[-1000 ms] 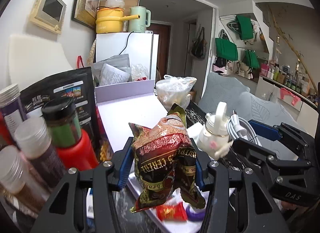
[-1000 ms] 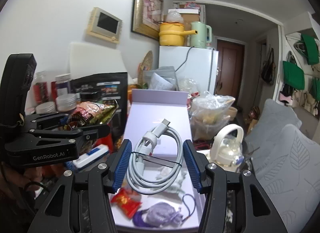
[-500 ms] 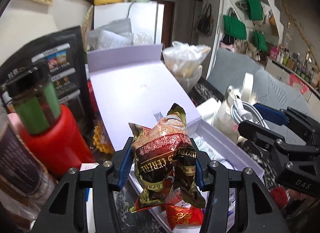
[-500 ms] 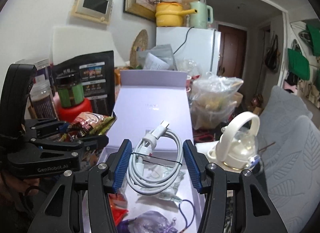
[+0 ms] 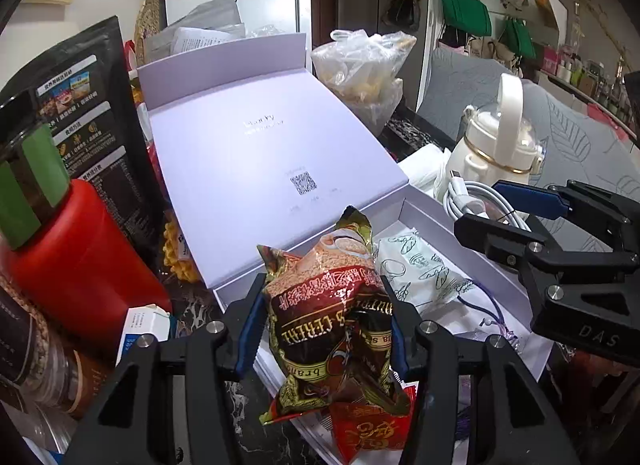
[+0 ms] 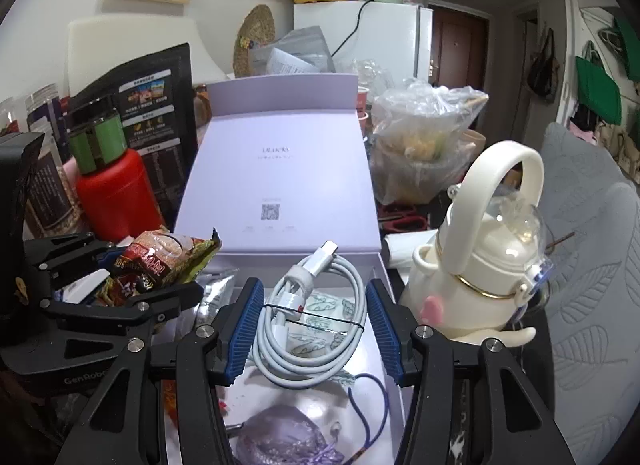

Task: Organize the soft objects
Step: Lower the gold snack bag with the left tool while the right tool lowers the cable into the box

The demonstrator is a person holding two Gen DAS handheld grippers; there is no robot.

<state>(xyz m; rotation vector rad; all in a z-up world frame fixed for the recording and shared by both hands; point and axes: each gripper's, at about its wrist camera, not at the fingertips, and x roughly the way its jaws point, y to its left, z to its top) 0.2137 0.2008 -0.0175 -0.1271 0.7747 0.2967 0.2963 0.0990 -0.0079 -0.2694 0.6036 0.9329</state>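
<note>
My left gripper (image 5: 322,321) is shut on a crumpled red and gold cereal packet (image 5: 332,305), held over the near left corner of an open lilac box (image 5: 472,241). In the right wrist view the same packet (image 6: 160,261) shows at the left. My right gripper (image 6: 314,329) is shut on a coiled white charging cable (image 6: 316,329), hanging above the box tray (image 6: 376,369). Inside the tray lie a white patterned sachet (image 5: 420,269), a red sachet (image 5: 368,433) and a purple pouch with a cord (image 6: 284,441).
The box lid (image 5: 260,161) leans back open. A red jar with a green-banded cap (image 6: 108,185) and a black stand-up bag (image 6: 160,113) crowd the left. A cream kettle-shaped bottle (image 6: 480,265) stands right of the box, a clear plastic bag (image 6: 420,145) behind it.
Both grippers have come down and forward over the box tray, each keeping its load. The tray's contents now show closer beneath them.
</note>
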